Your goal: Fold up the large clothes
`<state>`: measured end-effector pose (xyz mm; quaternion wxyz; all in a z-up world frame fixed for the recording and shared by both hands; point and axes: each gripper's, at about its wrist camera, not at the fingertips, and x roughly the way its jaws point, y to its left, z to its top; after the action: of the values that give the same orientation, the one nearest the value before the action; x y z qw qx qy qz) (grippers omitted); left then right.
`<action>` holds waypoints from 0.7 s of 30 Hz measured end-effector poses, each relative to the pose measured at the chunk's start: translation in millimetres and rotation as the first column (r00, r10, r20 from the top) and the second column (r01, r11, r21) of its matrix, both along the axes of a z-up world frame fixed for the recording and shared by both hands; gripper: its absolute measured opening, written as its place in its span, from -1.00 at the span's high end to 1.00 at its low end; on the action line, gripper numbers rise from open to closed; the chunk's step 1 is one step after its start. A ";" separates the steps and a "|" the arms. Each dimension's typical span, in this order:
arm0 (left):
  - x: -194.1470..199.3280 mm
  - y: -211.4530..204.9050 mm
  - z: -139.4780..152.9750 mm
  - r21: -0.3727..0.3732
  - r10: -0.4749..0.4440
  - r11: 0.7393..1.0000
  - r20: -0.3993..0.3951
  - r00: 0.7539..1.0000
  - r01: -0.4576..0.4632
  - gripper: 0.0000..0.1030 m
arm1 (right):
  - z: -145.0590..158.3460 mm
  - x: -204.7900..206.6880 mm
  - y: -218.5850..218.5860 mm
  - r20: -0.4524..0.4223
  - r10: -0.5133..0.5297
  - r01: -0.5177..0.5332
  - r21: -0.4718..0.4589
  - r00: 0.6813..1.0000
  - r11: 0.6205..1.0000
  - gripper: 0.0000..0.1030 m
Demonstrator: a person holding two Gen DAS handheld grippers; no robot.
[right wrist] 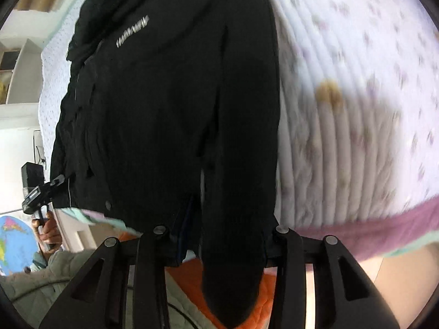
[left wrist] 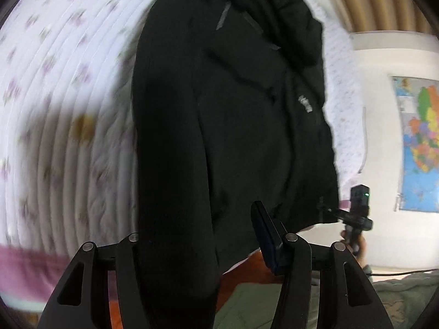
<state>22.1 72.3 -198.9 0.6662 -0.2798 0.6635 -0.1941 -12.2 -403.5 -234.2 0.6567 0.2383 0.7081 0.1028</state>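
Left gripper: gripper [left wrist: 197, 249] in the person's left hand, seen from its own camera, points steeply down with a black sleeve running between its jaws. Its right finger [left wrist: 267, 235] stands clear of the cloth, the other is hidden behind it, so a firm grip cannot be confirmed.

Right gripper: gripper [right wrist: 216, 249] has its jaws closing, with a thick fold of sleeve between them. Both fingers are buried in the dark cloth; it looks held, though pad contact is not plain.

Jacket: black jacket [right wrist: 164, 109] lies front-up on the bed, pale lettering on its chest, the collar end far from both cameras and the hem nearest.

Step in hand: likely taking a sleeve at the hem end, ready to bring it across the body of the jacket.

Next move: calls for a sure hold on the sleeve, then a low carry inward so the cloth lands flat on the chest.

Bed: white quilted cover [left wrist: 68, 96] with small purple flowers spreads wide on one side of the jacket, giving free room there.

Edges: purple border [right wrist: 384, 227] marks the near bed edge, just beside the hem; orange cloth [right wrist: 192, 282] lies below it.

Far side: the other gripper and the hand holding it show beyond the jacket, near a wall map [left wrist: 422, 142].
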 end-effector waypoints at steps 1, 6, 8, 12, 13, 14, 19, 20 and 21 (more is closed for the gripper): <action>-2.5 0.6 -0.7 0.008 0.016 1.000 -0.001 1.000 -0.016 0.10 | 2.9 -1.2 0.7 0.016 -0.011 0.011 0.000 1.000 1.000 0.29; 7.8 11.3 35.4 -0.017 0.095 0.995 0.079 0.992 -0.093 0.81 | 45.5 13.1 -16.6 0.133 -0.086 0.079 0.057 0.987 0.995 0.76; 17.9 13.2 59.9 -0.068 0.120 0.991 0.133 0.984 -0.112 0.81 | 72.3 27.5 -17.6 0.195 -0.078 0.071 0.044 0.978 0.997 0.76; 53.2 19.2 108.3 -0.159 0.178 0.977 0.244 0.953 -0.142 0.80 | 116.3 61.1 -32.1 0.302 -0.099 0.088 0.052 0.948 0.995 0.76; 59.8 20.4 115.1 -0.170 0.184 0.975 0.260 0.948 -0.143 0.80 | 124.1 68.3 -35.8 0.321 -0.107 0.095 0.053 0.941 0.994 0.76; 69.9 21.8 125.5 -0.187 0.193 0.972 0.288 0.938 -0.143 0.79 | 133.2 77.2 -39.8 0.344 -0.114 0.102 0.051 0.932 0.993 0.76; 115.8 15.9 156.2 -0.220 0.216 0.965 0.364 0.906 -0.142 0.78 | 171.9 128.0 -44.4 0.453 -0.165 0.149 0.072 0.876 0.986 0.76; 127.0 13.7 161.2 -0.224 0.220 0.964 0.377 0.900 -0.142 0.78 | 177.8 138.4 -44.2 0.473 -0.172 0.158 0.070 0.864 0.985 0.76; 138.6 11.1 164.1 -0.226 0.226 0.963 0.386 0.894 -0.146 0.77 | 181.9 148.8 -42.2 0.488 -0.177 0.166 0.067 0.855 0.984 0.76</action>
<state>160.7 83.4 -34.8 0.7756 -0.3581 0.4578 -0.2464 136.7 -445.7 -52.2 0.8189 0.2738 0.4924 0.1092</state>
